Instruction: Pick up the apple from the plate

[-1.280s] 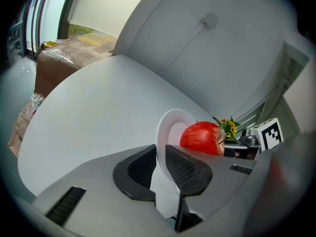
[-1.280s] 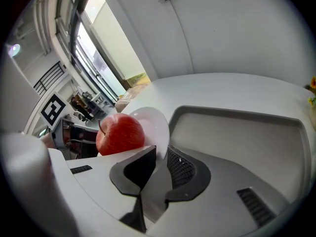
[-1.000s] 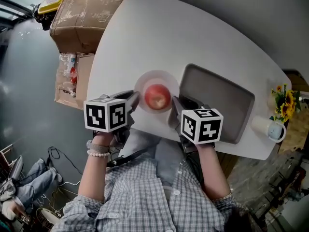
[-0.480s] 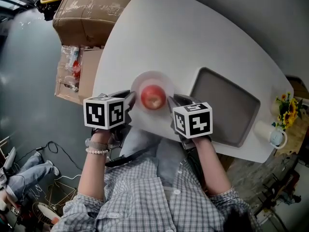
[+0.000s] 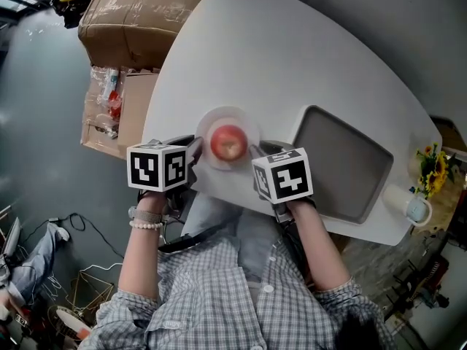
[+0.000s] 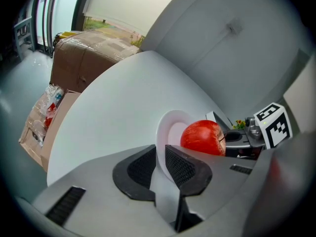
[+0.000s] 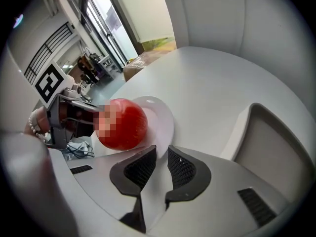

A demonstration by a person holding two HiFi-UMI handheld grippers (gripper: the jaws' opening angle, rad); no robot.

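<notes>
Right hand-held gripper (image 7: 160, 154) shifted toward apple (image 5: 228, 142), jaws near-closed, empty; left hand-held gripper (image 6: 160, 154) clamps plate (image 6: 168, 127) rim.

Nothing we can read.
We find only black square markers on the left gripper (image 5: 196, 149) and right gripper (image 5: 257, 152).

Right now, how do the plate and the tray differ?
The plate is round and white; the tray is rectangular and grey. The plate is the smaller and holds the apple; the tray shows nothing in it. The left gripper has its fingers clamped on the plate's rim; the tray is in neither gripper. Both lie on the white table.
</notes>
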